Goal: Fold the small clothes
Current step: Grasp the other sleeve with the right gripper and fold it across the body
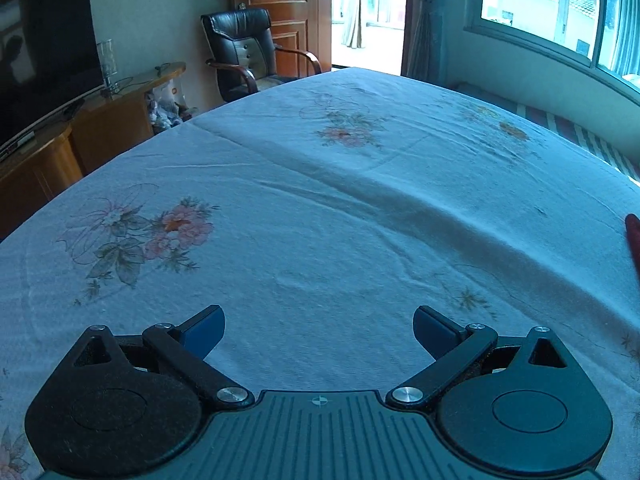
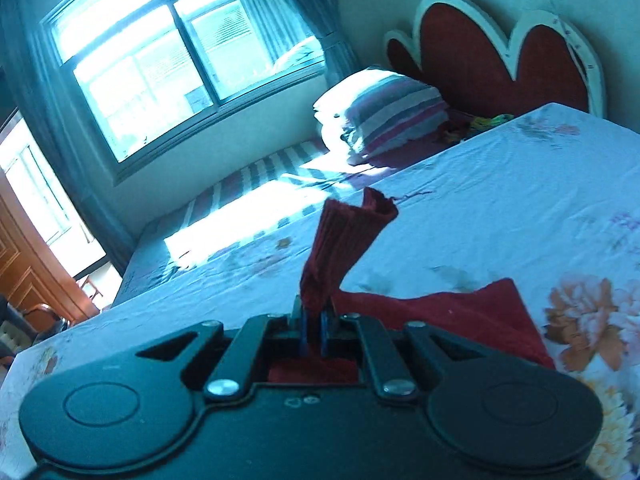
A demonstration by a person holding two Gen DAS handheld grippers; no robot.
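Note:
A dark red ribbed garment [image 2: 460, 312] lies on the pale floral bedsheet [image 2: 520, 208] in the right wrist view. My right gripper [image 2: 314, 320] is shut on one end of it, and a ribbed strip [image 2: 348, 236] of the cloth sticks up past the blue pads, lifted off the sheet. In the left wrist view my left gripper [image 1: 318, 324] hangs open over bare sheet [image 1: 320, 208] with nothing between its fingers. A sliver of the red garment [image 1: 634, 236] shows at the right edge of that view, well away from the left gripper.
A striped pillow [image 2: 384, 116] and a red heart-shaped headboard [image 2: 500, 60] stand at the bed's head. Windows [image 2: 172, 56] run along the far side. A black chair [image 1: 248, 52], a wooden cabinet [image 1: 80, 136] and a dark screen [image 1: 44, 52] lie beyond the bed's foot.

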